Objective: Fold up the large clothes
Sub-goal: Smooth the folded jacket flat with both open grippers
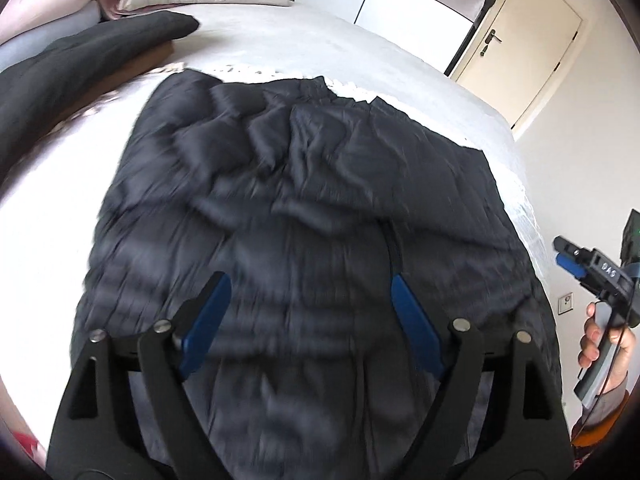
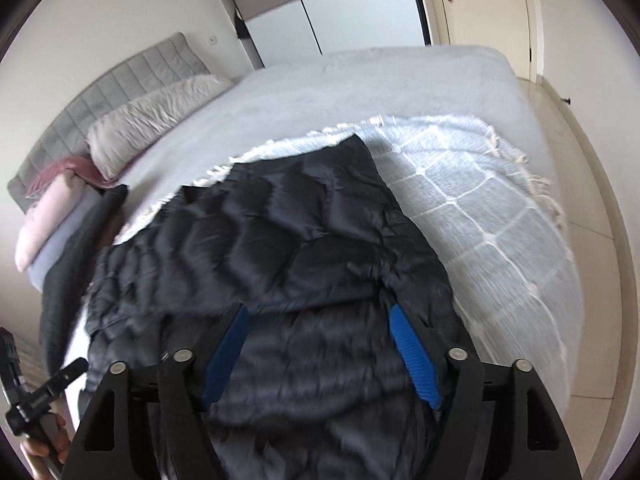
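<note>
Black garment point(image 1: 304, 208) rumpled on bed point(image 1: 320, 48), both hand-held grippers point(image 1: 310, 304) point(image 2: 318, 332) spread wide

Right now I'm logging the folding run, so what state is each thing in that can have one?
Dark satin quilted garment: spread on the bed, wrinkled, not neatly folded.
Left gripper: open, above the garment, holding nothing.
Right gripper: open, above the garment, holding nothing.
Pale checked fringed throw: spread flat beneath the garment.
Cream door: shut.
</note>
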Tool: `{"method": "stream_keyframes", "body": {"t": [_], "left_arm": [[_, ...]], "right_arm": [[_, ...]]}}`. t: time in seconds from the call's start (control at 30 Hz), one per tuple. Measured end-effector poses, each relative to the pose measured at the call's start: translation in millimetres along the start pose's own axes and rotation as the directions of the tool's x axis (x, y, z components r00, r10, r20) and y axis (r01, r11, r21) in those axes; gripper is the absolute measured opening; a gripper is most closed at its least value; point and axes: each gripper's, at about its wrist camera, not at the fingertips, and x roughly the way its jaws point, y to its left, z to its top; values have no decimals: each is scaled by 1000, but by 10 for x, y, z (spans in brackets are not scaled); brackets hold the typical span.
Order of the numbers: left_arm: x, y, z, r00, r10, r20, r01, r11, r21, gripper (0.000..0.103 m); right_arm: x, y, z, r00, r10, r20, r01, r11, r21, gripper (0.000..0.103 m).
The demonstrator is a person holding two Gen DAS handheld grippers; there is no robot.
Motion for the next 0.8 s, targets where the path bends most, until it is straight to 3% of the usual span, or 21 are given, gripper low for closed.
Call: {"method": "stream_keyframes", "body": {"t": [0.17,0.4,0.6,0.8], "left_arm": [[-338,123,-402,999,16,-27,-16,1000,-24,88],[-550,342,-925,996,10,-89,-16,998,-60,89],[-603,531,-1251,989,26,-143,-37,996,-77,90],[-630,675,-1438,986,15,-164,-28,997,-75,90]], "right_arm": [[-501,68,-312,1000,8,27,-7,999,-41,81],[-885,110,-834,1000,2,31,2,993,-117,88],[-858,8,-1248,1000,15,-21,-17,995,-97,90],[-691,-165,-1500,992,23,-125,-29,998,-52,90]]}}
